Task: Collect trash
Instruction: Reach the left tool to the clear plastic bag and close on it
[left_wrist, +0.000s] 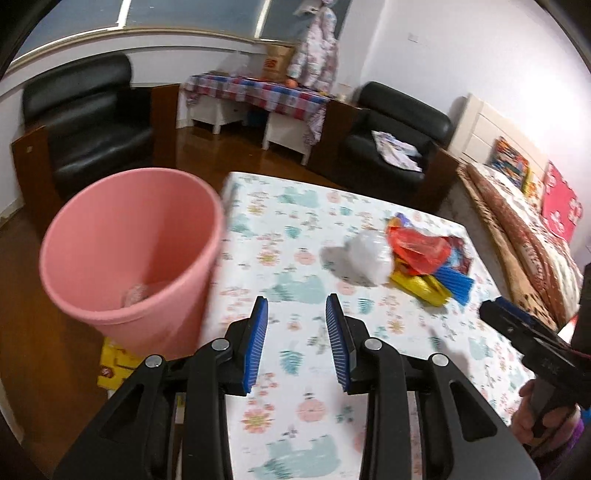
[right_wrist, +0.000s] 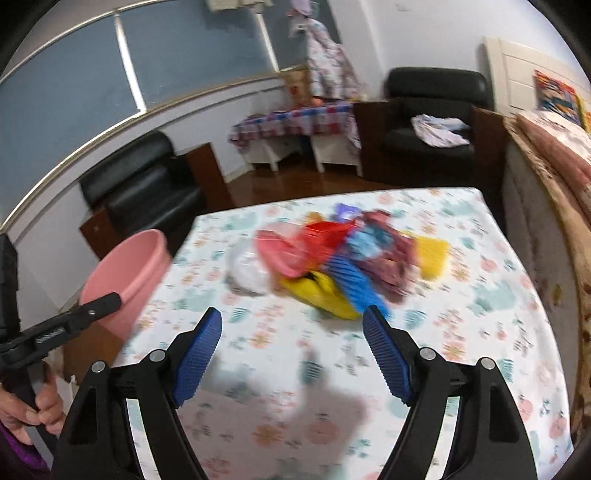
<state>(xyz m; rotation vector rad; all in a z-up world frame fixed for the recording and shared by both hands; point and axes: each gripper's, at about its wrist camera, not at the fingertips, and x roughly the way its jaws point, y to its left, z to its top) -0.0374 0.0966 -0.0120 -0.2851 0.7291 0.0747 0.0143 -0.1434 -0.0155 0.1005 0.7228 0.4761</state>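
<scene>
Both claws hover over a tabletop (left_wrist: 295, 236) covered in a floral-and-animal print cloth, each released and holding nothing. The left claw (left_wrist: 296, 308) sits low over the near left part of the cloth, its blue ribbed pads parted with bare cloth showing between them. The right claw (right_wrist: 291, 325) has its jaws spread wider, aimed toward the trash pile (right_wrist: 332, 258) that lies on the cloth just beyond its fingertips; the right-wrist view is blurred, so contact cannot be judged, though nothing sits between the pads. In the left-wrist view the same trash pile (left_wrist: 410, 258) rests on the far right part of the tabletop, well apart from the left claw: a crumpled clear plastic bag (left_wrist: 369, 258) on its left side, a red-orange plastic bag (left_wrist: 417, 247) touching it, yellow wrappers (left_wrist: 421, 290) and a blue ribbed piece (left_wrist: 454, 282) at the near edge. A pink bin (left_wrist: 129, 254) stands just beside the tabletop's left edge, mouth open toward the camera, with something pale and see-through lying at its bottom. A yellow box (left_wrist: 114, 363) lies on the floor at the bin's base. The right claw's black body also shows at the right edge of the left-wrist view, gripped by a hand (left_wrist: 543, 413). Black armchairs and a bed with patterned bedding (left_wrist: 524, 236) line the room behind.
</scene>
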